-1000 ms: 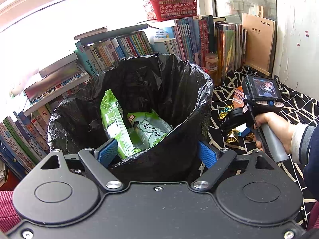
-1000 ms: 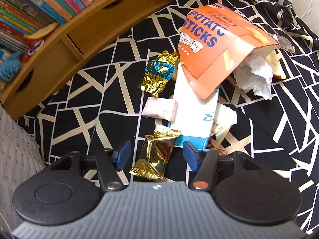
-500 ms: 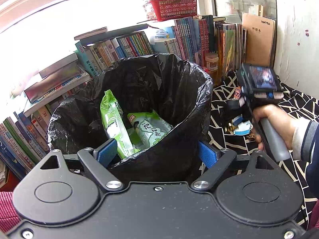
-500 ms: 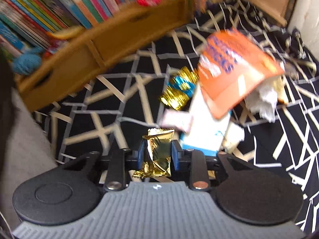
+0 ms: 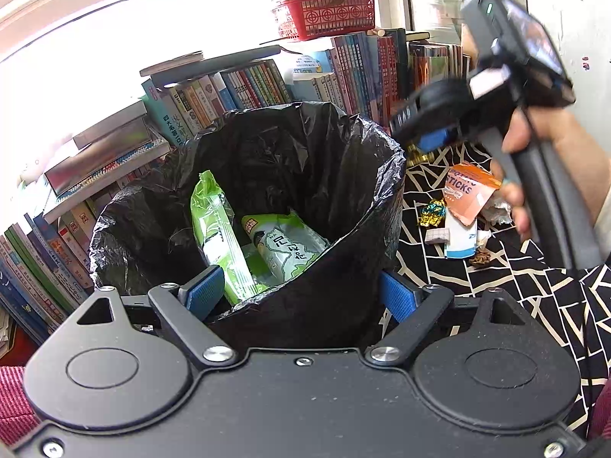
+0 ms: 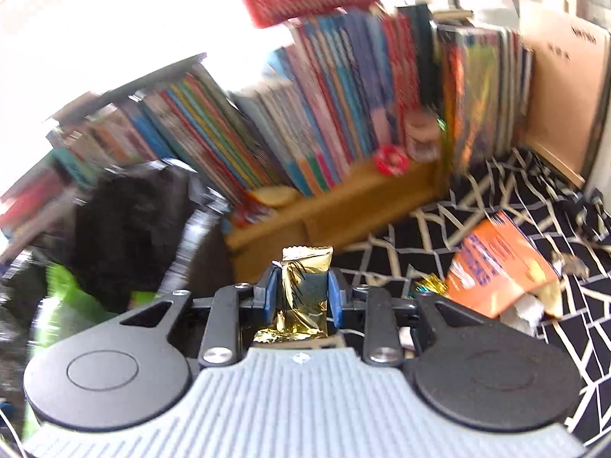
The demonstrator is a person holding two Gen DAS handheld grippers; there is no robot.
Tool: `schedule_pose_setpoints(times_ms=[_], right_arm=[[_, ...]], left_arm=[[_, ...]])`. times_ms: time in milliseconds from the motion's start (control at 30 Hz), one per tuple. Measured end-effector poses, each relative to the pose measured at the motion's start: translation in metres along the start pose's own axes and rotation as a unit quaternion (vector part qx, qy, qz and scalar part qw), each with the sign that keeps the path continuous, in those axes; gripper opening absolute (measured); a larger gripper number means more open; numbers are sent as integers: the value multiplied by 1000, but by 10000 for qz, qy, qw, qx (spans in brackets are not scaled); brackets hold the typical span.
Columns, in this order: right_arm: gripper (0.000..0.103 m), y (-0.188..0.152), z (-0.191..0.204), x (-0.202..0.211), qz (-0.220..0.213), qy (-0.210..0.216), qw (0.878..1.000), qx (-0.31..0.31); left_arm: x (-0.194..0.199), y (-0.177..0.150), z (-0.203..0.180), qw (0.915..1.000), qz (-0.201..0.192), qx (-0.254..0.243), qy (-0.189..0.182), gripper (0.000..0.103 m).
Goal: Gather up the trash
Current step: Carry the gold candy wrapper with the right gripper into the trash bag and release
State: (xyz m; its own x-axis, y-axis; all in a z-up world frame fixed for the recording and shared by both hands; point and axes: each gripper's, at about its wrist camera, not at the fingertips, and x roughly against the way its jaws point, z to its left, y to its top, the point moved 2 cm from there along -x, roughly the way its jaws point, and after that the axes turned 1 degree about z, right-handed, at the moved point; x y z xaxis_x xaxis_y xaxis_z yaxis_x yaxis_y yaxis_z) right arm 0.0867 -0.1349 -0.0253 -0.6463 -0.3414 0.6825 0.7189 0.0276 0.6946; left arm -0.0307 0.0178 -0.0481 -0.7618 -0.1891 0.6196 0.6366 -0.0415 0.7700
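Observation:
A bin lined with a black bag (image 5: 343, 175) stands right in front of my left gripper (image 5: 299, 294), which is open with the bag's near rim between its blue pads. Two green wrappers (image 5: 217, 229) lie inside. My right gripper (image 6: 301, 294) is shut on a gold foil wrapper (image 6: 305, 286) and held in the air; in the left wrist view it (image 5: 431, 137) hangs just right of the bin's rim, in a person's hand. The bin (image 6: 126, 229) is a blur at its left. An orange Potato Sticks bag (image 5: 467, 191), a gold-and-blue wrapper (image 5: 431, 212) and a white-blue packet (image 5: 460, 236) lie on the cloth.
Rows of books (image 5: 248, 87) crowd behind and left of the bin, with a red basket (image 5: 328, 13) on top. A wooden shelf (image 6: 324, 210) edges the black-and-white patterned cloth (image 5: 515, 286). A white wall and a brown board (image 6: 561, 95) close the right side.
My right gripper shut on the gold wrapper that lay on the cloth, lifted it, and swung up and left to the bin's rim. The left gripper and the bin have stayed put.

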Motion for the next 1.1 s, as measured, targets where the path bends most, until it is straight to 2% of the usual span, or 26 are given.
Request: schedule_pose_setpoints(times_ms=[333,567,700,1100], right_arm=[[33,16,25,44,-766,794,9933,333],[36,14,43,68,-1172,1643,9776,601],[38,9,55,75,-1224,1964,9696,798],[40,-5,71,70,-1016,2156,9649,1101]], left_arm=[[0,0,0,10000,-2,-2,8,86],[0,0,-1,10000,-2,-7,8,87],[0,0,-1,10000,-1,-7,8,87],[0,0,-1,10000,-2,-13,13,87]])
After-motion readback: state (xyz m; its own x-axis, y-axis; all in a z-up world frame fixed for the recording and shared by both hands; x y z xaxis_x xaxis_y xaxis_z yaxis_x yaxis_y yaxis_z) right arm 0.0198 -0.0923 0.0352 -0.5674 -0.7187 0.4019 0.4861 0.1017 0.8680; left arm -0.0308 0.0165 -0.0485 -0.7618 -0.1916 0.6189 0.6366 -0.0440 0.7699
